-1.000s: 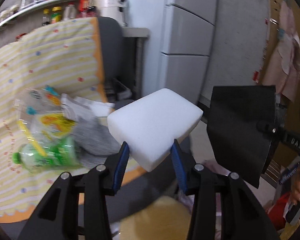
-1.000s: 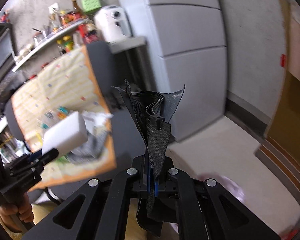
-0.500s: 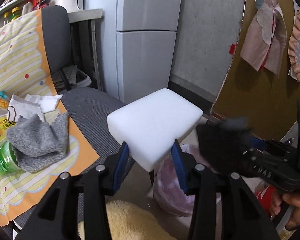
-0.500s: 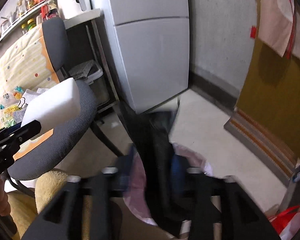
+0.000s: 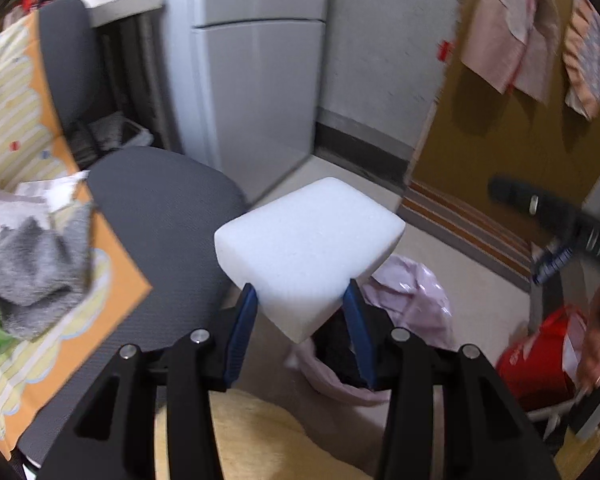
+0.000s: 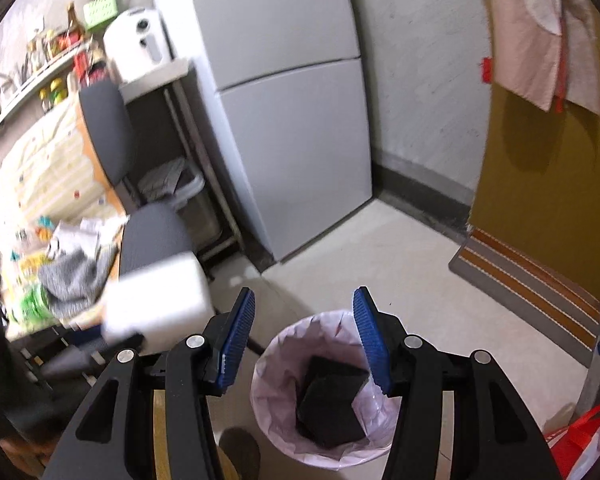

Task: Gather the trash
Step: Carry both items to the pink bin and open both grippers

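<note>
We've got the white foam block pinched between the blue pads of the left tongs, gripped only by its near lower corner, w/ most of the block sticking out past the tips. The bin, lined w/ a pale pink bag, sits on the floor below, just right of the office chair. In the right wrist view a black piece lies inside the bin, and the right tongs are spread w/ nothing between them, right above the rim.

For a clean drop, we'd bring the left tongs further over the mouth of the bin so the block's bulk, not just the pinched corner, is above the opening. In the left view the block hides much of the bin, so we can't tell exactly how centred we are; the right view is prob. the better guide. The block is light and wide next to the opening, so we'd lower it close to the liner before letting go, else it may bounce off the rim. Keep the right tongs clear of the drop path.

More trash waits on the striped cloth at left: a grey rag and wrappers.
</note>
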`<move>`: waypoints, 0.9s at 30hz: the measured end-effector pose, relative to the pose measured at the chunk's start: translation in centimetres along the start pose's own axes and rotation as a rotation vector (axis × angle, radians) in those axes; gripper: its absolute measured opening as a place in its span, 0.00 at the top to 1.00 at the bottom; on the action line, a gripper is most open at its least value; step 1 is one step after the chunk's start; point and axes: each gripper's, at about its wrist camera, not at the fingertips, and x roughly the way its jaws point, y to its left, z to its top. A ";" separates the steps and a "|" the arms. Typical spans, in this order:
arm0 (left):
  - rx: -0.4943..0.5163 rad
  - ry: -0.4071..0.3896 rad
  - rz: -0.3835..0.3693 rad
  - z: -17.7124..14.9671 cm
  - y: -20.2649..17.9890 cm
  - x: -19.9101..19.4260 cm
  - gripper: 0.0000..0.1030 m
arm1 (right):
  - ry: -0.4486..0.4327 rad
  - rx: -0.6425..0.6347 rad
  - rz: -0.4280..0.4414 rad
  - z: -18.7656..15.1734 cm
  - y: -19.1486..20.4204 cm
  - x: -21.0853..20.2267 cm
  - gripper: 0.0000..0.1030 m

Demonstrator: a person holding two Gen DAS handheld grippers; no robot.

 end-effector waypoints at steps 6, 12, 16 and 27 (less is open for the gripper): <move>0.048 0.042 -0.075 0.6 -2.9 2.4 0.57 | -0.033 0.030 -0.016 0.5 -2.1 -1.6 0.49; 0.089 0.094 -0.124 1.1 -5.2 5.0 0.49 | -0.026 0.069 -0.029 0.3 -3.8 -1.6 0.49; 0.086 0.104 -0.117 0.8 -5.0 5.5 0.44 | -0.009 0.074 -0.036 0.0 -3.9 -1.2 0.49; -0.039 0.037 0.035 -1.3 1.2 1.1 0.44 | 0.067 0.063 0.061 -1.1 0.0 0.9 0.49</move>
